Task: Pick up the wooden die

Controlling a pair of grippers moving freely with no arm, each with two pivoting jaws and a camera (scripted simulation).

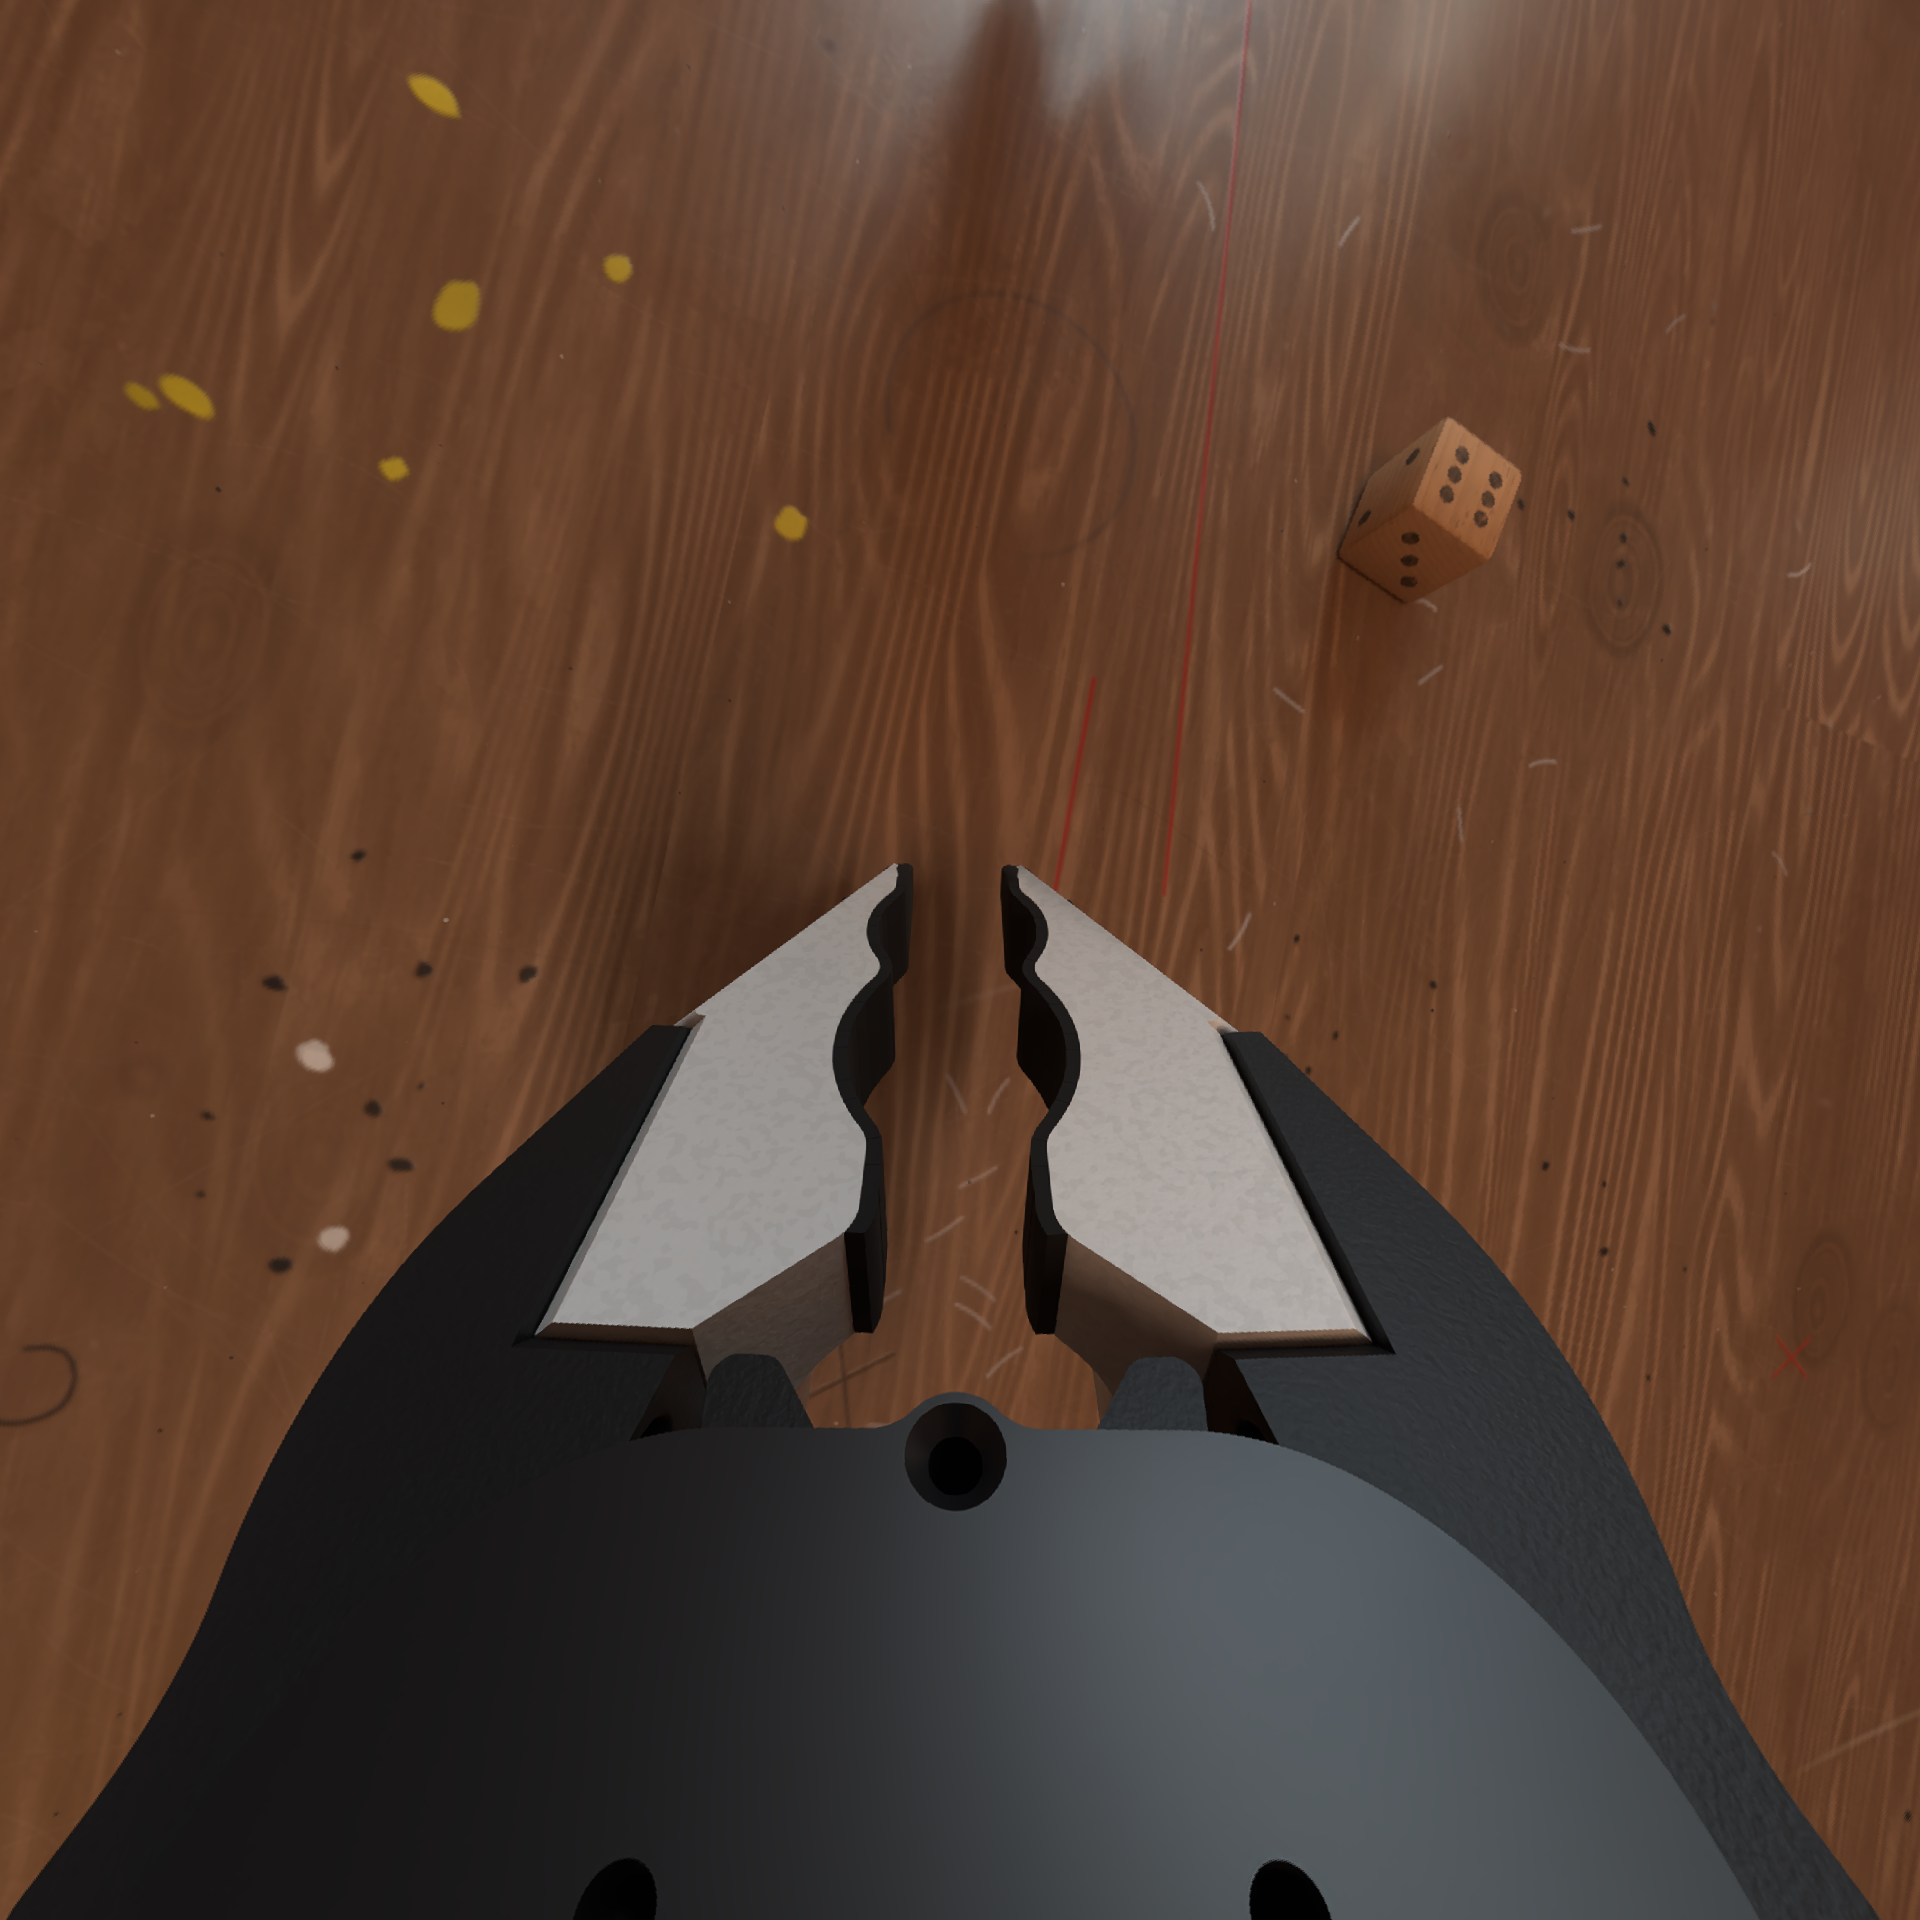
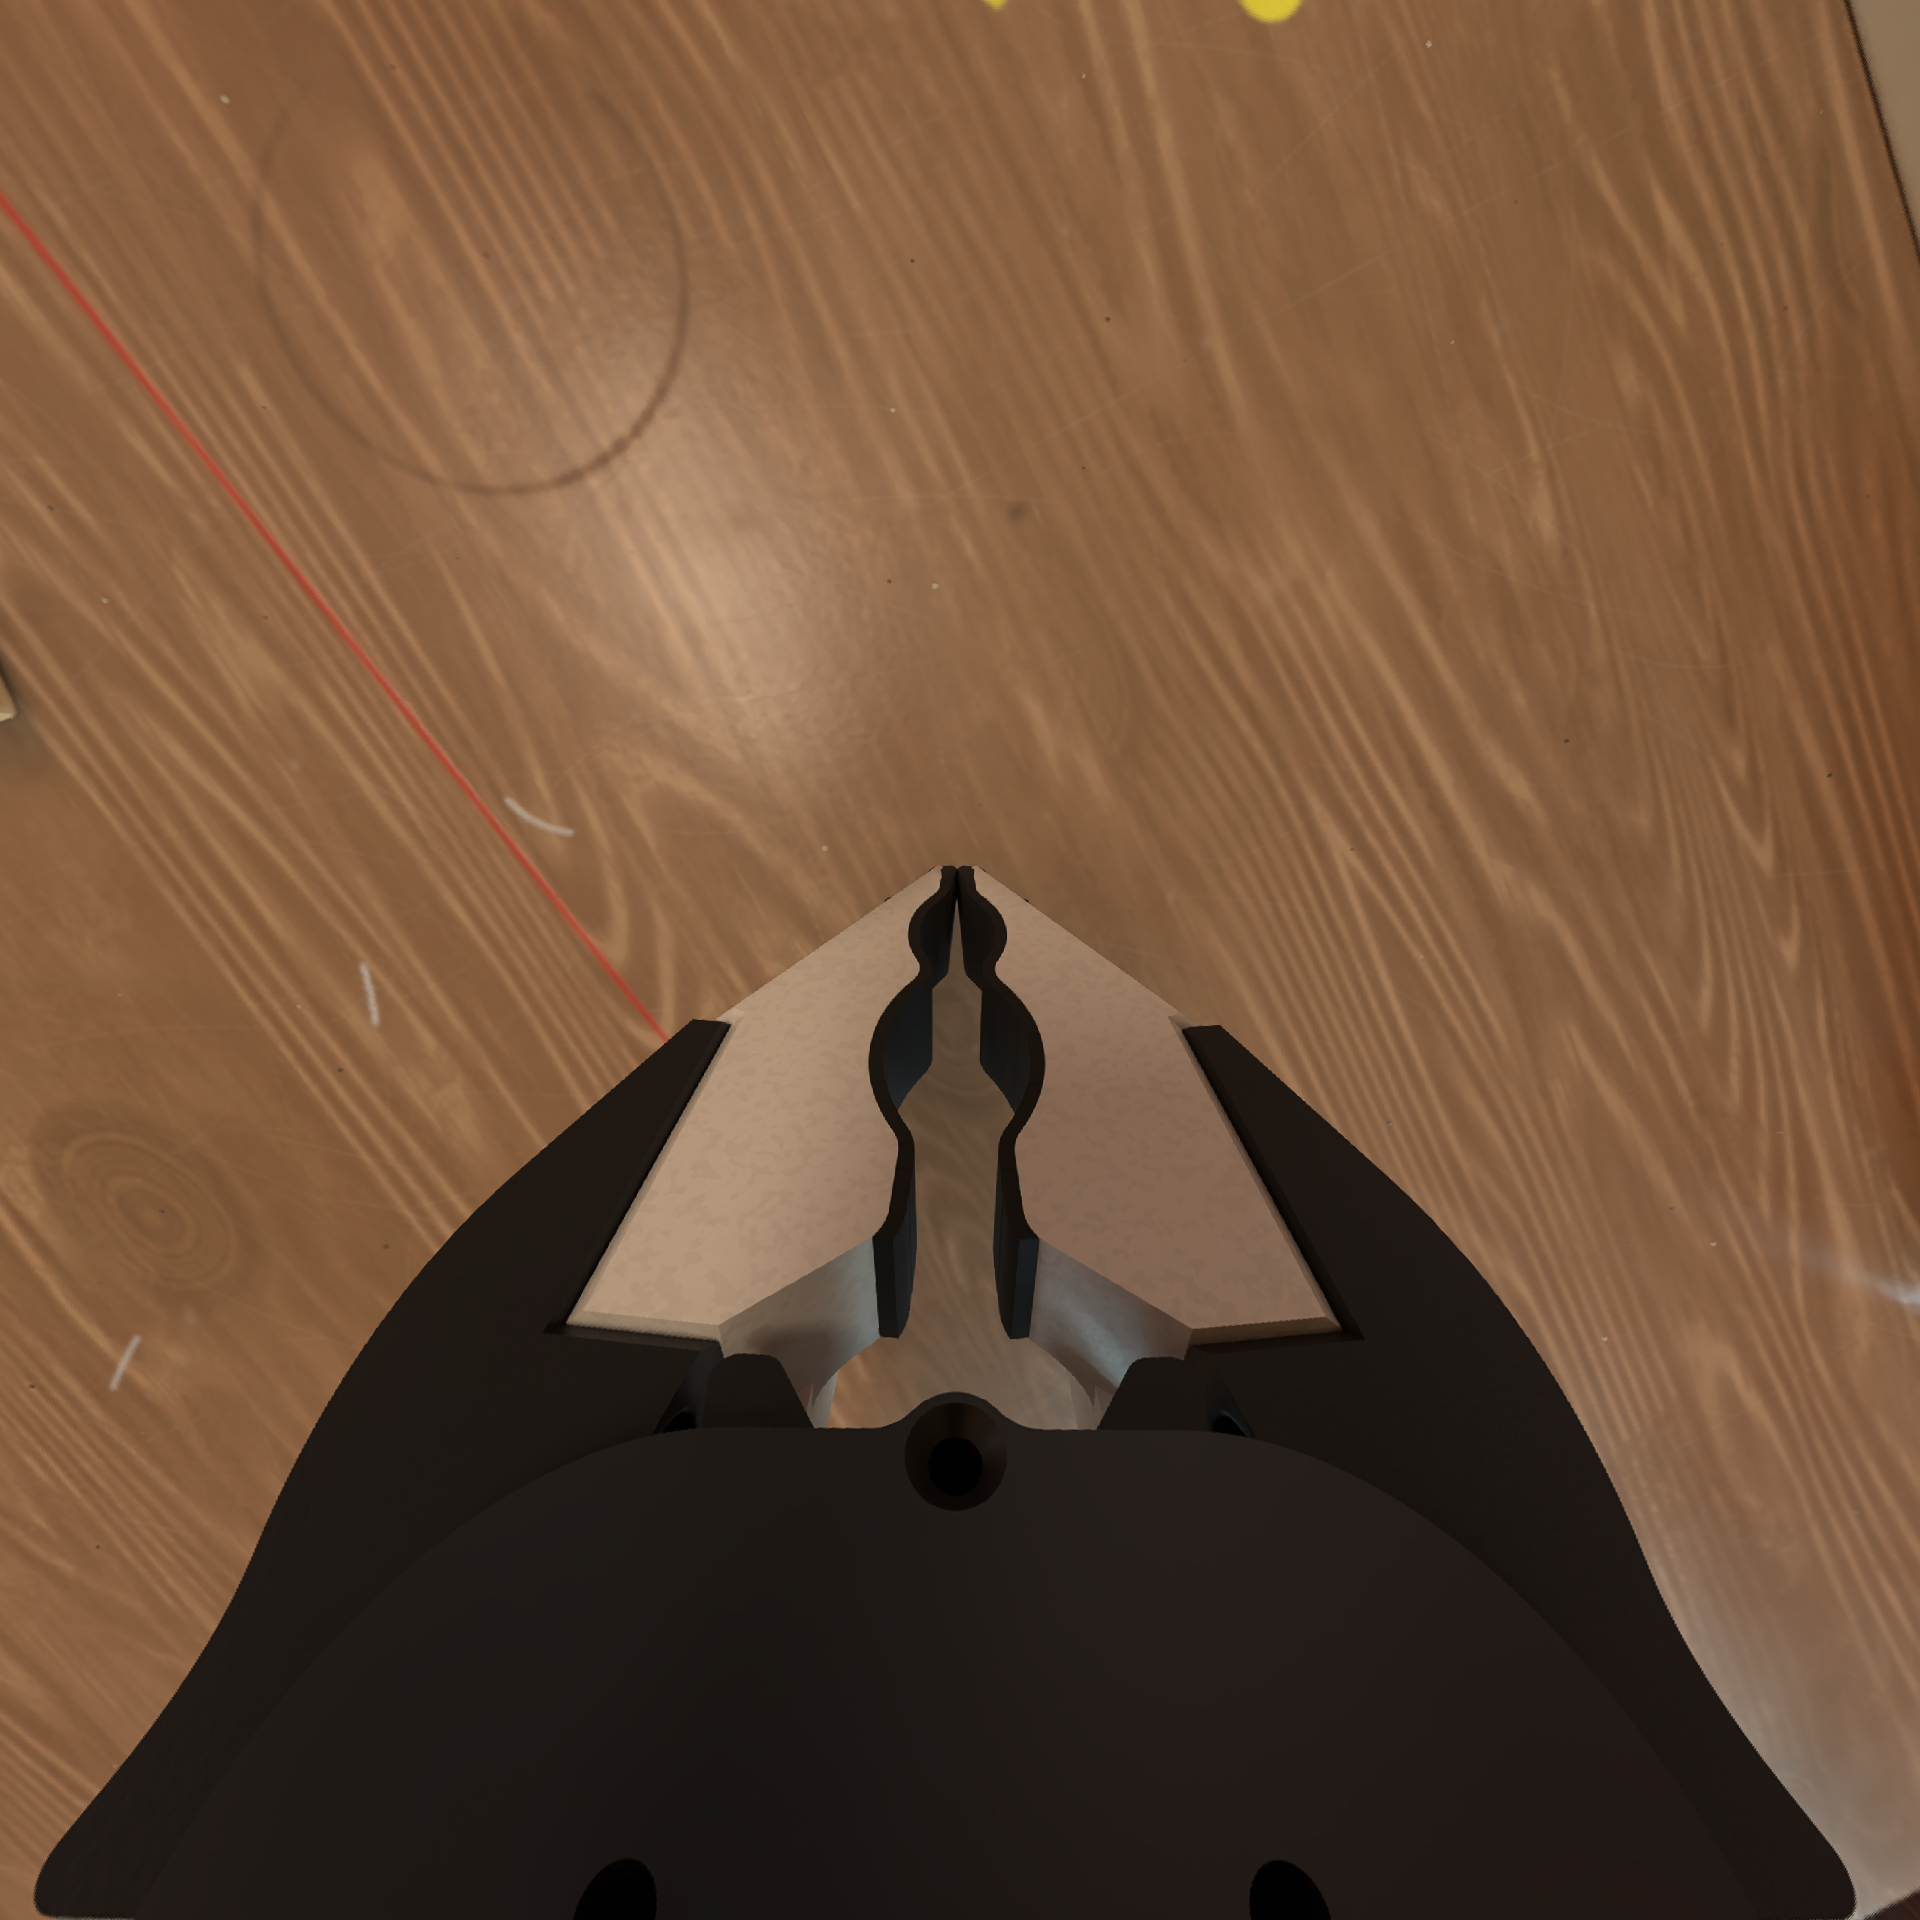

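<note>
A small wooden die with black pips sits on the brown wooden table, ahead and to the right of my left gripper. The left gripper is open with a narrow gap between its fingers, empty, and well short of the die. My right gripper is shut, fingertips touching, with nothing between them, above bare table. A pale corner at the left edge of the right wrist view may be the die; I cannot tell.
Yellow paint spots dot the table at the left in the left wrist view. A thin red line runs across the wood and also shows in the right wrist view. The table's edge shows at the top right.
</note>
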